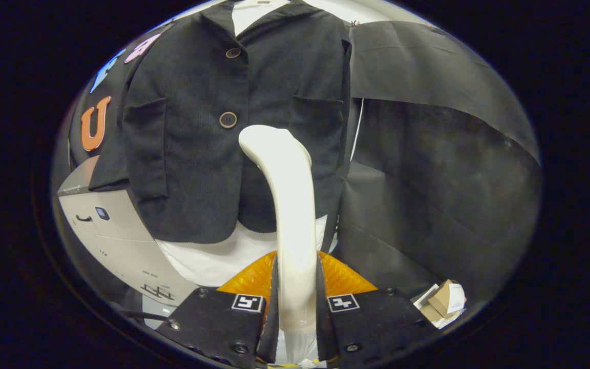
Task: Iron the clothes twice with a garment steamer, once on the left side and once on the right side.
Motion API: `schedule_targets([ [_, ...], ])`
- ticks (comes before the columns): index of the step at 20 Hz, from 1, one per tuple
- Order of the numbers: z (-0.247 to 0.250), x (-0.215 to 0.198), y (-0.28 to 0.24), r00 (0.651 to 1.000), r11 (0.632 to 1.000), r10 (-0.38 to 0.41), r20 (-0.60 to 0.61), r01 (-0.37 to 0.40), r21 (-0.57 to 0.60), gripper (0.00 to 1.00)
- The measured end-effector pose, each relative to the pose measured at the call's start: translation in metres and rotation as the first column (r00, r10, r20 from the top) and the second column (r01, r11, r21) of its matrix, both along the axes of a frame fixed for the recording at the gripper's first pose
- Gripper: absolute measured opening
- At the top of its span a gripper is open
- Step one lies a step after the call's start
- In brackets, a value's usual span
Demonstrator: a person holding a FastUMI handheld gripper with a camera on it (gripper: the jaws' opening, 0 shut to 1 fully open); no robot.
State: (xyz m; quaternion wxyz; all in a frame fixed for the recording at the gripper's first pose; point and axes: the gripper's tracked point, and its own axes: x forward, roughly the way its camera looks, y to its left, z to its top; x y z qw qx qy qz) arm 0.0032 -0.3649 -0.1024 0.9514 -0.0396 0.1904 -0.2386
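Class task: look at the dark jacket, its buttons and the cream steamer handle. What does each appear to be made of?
Jacket: matte woven cloth, finely ribbed, perhaps corduroy.
Buttons: hard, rimmed, possibly plastic or horn.
Steamer handle: smooth, glossy moulded plastic by its sheen, held by the claw with both fingers pressing it.

A grey appliance panel (116,236) stands left of the fingers, small cardboard boxes (443,302) lie to their right, and black cloth (428,169) hangs beyond.

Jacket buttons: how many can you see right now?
2, both on the jacket front: upper button near the collar, lower button just above the steamer head. Steamer may hide more.
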Motion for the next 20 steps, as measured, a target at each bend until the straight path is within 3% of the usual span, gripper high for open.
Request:
schedule_targets([
  [8, -0.022, -0.005, 0.001, 0.999, 0.999, -0.002, -0.04, 0.003, 0.034, 0.32],
  [20, -0.011, -0.023, 0.016, 0.999, 0.996, 0.002, -0.036, 0.001, 0.086, 0.32],
])
